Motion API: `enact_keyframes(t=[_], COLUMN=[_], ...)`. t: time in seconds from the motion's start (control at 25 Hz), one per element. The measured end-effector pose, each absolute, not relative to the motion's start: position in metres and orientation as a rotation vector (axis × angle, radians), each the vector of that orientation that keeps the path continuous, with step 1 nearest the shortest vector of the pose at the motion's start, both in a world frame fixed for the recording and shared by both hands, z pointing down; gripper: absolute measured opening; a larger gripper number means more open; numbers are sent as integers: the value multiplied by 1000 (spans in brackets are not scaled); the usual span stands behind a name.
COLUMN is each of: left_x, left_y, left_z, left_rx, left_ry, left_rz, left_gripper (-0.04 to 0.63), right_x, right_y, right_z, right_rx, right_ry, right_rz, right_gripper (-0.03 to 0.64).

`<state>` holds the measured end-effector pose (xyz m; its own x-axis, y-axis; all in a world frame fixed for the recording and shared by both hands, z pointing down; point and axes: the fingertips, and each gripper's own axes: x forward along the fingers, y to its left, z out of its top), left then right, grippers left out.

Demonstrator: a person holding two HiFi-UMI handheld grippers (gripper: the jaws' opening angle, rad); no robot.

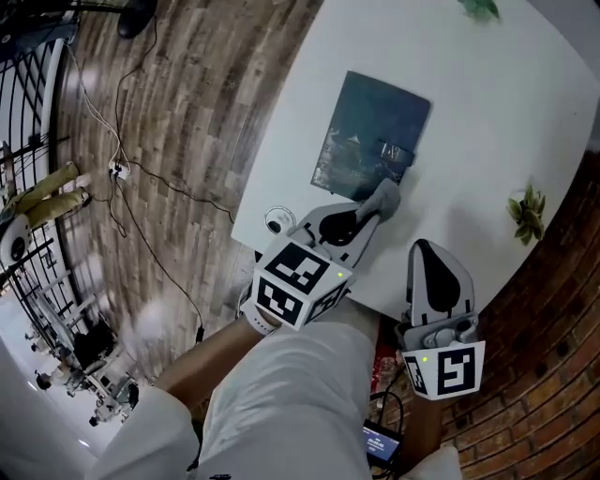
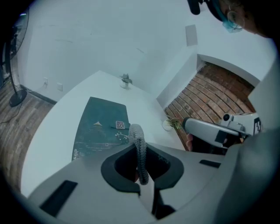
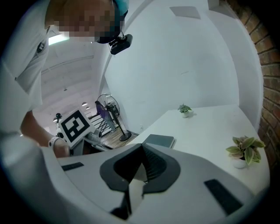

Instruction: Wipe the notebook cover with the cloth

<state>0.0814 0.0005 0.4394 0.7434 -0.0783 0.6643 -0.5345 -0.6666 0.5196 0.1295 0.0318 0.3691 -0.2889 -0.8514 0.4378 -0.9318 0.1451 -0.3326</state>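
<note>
A dark teal notebook (image 1: pixel 373 134) lies flat on the white table (image 1: pixel 487 103), near its front left edge. My left gripper (image 1: pixel 375 210) hovers at the notebook's near corner, shut on a grey cloth (image 1: pixel 385 198) that sticks out past its tips. In the left gripper view the cloth (image 2: pixel 136 133) stands pinched between the jaws of the left gripper (image 2: pixel 141 162), with the notebook (image 2: pixel 101 127) just beyond. My right gripper (image 1: pixel 424 251) is held back at the table's near edge, shut and empty. In its own view the right gripper (image 3: pixel 142 164) points toward the notebook (image 3: pixel 159 140).
Two small potted plants stand on the table: one at the far side (image 1: pixel 481 8), one near the right edge (image 1: pixel 527 214). A brick wall (image 1: pixel 553 375) runs along the right. Wooden floor with cables (image 1: pixel 141 178) lies left of the table, and a fan (image 3: pixel 109 109) stands there.
</note>
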Motion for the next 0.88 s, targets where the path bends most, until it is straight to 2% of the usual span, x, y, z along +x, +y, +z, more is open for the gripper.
enact_keyframes(t=[0.88], left_x=[76], left_y=[-30], left_z=[495], left_rx=[2176], left_ry=[-543], left_rz=[886], left_gripper=[29], right_x=[119], right_y=[16], right_z=[385], right_rx=[1774], right_ry=[-2260], right_rz=[885], right_gripper=[5])
